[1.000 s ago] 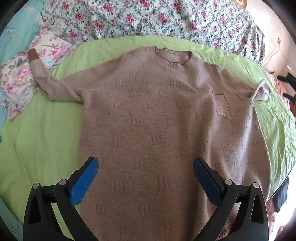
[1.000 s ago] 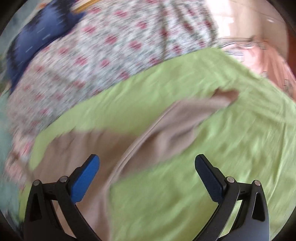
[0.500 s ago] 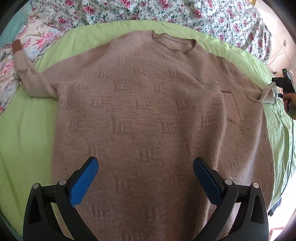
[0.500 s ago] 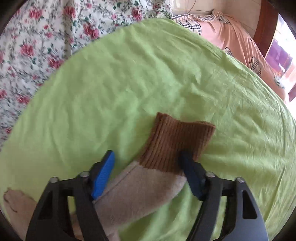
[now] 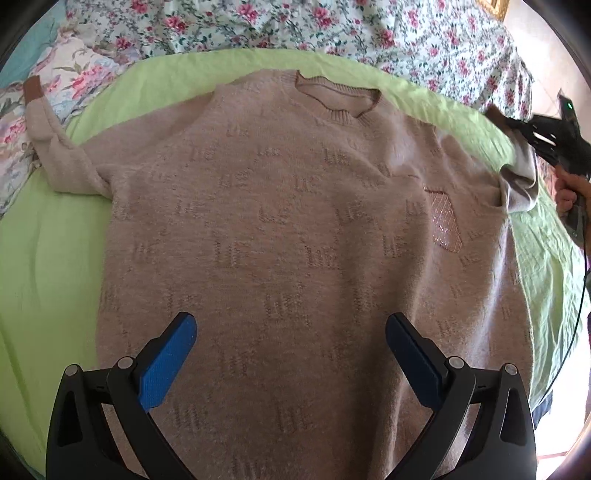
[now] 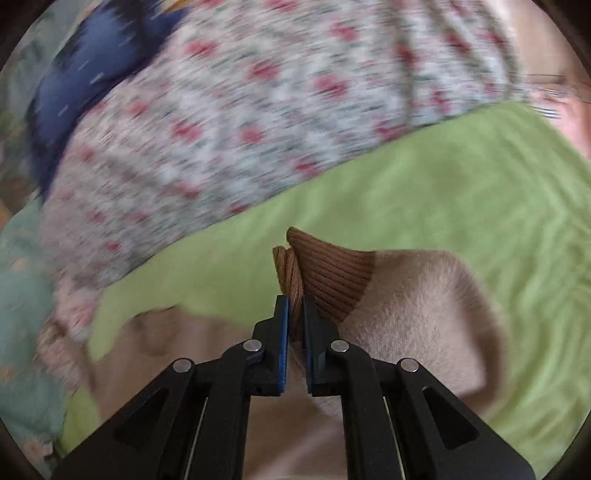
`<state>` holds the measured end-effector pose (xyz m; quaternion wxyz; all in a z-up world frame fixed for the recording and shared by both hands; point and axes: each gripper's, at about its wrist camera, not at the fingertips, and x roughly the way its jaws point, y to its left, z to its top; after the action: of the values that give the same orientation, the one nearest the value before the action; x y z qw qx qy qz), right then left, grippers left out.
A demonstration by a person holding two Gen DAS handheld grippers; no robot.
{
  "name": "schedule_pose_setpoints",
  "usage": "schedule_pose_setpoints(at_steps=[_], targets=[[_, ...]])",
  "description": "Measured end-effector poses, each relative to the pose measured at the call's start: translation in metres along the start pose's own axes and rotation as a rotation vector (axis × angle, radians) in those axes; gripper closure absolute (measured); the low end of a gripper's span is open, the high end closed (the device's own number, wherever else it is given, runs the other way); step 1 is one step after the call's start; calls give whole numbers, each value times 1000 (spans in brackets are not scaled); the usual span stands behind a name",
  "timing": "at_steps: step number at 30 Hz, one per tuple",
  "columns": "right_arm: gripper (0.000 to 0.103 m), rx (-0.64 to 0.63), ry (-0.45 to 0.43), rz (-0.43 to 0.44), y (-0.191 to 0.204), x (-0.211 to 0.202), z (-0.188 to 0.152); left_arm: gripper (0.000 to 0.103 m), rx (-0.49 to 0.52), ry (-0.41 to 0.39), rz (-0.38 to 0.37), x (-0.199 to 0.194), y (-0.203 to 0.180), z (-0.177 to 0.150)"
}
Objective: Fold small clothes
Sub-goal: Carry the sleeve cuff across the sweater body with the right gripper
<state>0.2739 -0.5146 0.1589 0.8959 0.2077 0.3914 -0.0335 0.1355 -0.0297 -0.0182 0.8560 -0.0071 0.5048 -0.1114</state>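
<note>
Sweater (image 5: 280, 236) flat on green sheet (image 5: 48, 258), neck toward far edge. Right gripper (image 6: 293, 314) pinching brown cuff (image 6: 325, 273) at right edge — sleeve runs inward toward body. Left gripper (image 5: 290, 350) spread over hem — empty.

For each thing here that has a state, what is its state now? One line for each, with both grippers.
sweater: spread flat, front up, on the green sheet.
left sleeve: stretched out sideways, cuff on the floral bedding.
right sleeve cuff: lifted and pinched.
left gripper: open, empty, over the sweater's lower part.
right gripper: shut on the right sleeve cuff.
</note>
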Motion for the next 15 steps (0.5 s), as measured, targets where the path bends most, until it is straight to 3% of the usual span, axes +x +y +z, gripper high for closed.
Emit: schedule_pose_setpoints(at_steps=[5,10,15], targets=[[95,-102,137,247,122,45,-45,1,-50,-28,-12,-15,20,-4],[95,-163,264,401,216,86,-90,1,-106,-43,-27,-20,44,-4],[95,-228,354,511,284,118,-130,1,-133,-67,-44,-18,63,-1]])
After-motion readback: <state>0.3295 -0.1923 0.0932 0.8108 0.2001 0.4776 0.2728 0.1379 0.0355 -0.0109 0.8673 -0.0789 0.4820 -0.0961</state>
